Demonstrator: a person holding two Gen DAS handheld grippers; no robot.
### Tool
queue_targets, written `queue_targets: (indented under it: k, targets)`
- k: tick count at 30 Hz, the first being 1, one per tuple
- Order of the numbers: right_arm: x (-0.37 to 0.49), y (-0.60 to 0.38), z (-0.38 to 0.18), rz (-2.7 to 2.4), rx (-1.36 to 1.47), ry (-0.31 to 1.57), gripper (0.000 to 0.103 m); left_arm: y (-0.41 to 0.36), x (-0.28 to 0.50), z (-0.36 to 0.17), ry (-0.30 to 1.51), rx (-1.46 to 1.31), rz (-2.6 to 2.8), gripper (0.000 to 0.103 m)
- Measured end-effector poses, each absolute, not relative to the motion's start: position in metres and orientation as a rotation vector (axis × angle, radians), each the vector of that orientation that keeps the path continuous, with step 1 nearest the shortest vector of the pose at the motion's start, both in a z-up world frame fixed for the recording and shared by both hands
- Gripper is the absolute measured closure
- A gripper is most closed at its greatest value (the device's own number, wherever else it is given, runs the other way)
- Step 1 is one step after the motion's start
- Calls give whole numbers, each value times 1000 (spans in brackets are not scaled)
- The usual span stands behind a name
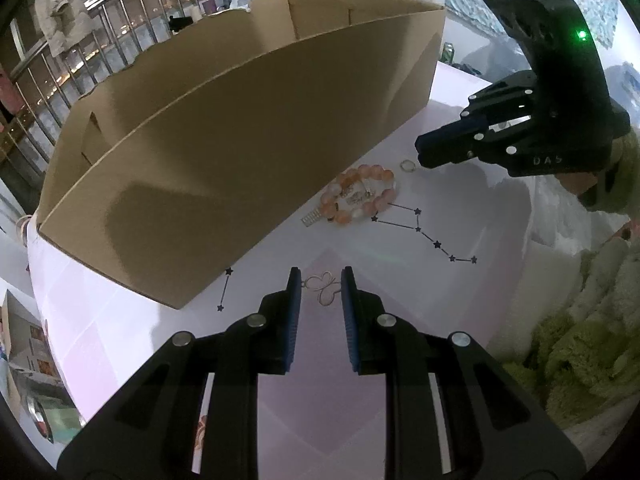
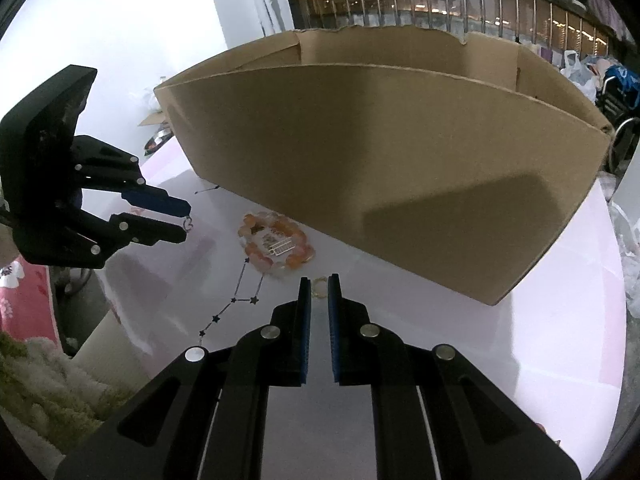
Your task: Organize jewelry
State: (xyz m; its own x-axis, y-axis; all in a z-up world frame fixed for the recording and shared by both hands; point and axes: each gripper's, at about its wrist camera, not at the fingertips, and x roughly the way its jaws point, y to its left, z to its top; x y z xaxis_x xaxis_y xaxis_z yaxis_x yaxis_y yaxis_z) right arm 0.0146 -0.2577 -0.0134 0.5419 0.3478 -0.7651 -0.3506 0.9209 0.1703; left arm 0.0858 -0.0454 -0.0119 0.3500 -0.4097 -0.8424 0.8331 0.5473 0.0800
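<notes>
Looking down the left tool [image 1: 321,276], its pads sit a little apart with a thin wire butterfly charm [image 1: 323,289] between the tips. From the right wrist view the charm looks like it hangs at those tips, but I can't tell for sure if the pads bite it or just bracket it on the surface [image 1: 400,300].

The right tool [image 2: 319,280] is nearly pressed together, a narrow slit left, with a small gold ring [image 2: 319,286] lying right at its tips, not clearly gripped.

A bit further out is the peach bead bracelet [image 1: 360,196], with a little silver ladder-looking piece [image 1: 312,217] at its edge, all on the pale surface just in front of the big cardboard box [image 1: 240,140].

So I'd call this the pick-up stage: nothing's in the box yet. Next move probably needs a firm pinch on that flimsy wire, then a lift high enough to clear the tall box wall.
</notes>
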Motion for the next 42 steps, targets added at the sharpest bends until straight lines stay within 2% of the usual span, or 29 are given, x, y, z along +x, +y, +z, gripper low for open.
queue_targets:
  k: [2, 5, 12, 14, 16, 20, 21, 42]
  targets:
    - [15, -255, -13, 415, -9, 904, 92, -45, 85, -13, 884, 561, -859, 84]
    - [18, -250, -13, 404, -42, 901, 83, -44, 83, -16, 891, 559, -856, 84]
    - [23, -243, -20, 391, -92, 906, 83, -44, 89, -18, 903, 544, -864, 84]
    - [22, -241, -19, 382, -114, 898, 85, -43, 91, -20, 905, 539, -866, 84]
    - [22, -239, -20, 383, -119, 897, 91, -43, 91, -20, 905, 538, -868, 84]
    - [23, -240, -20, 382, -116, 892, 93, -38, 93, -20, 902, 534, -868, 84]
    - [23, -240, -20, 383, -111, 889, 101, -37, 93, -20, 901, 532, -867, 84]
    - [12, -259, -15, 322, -48, 900, 101, -38, 81, -21, 885, 536, -849, 84]
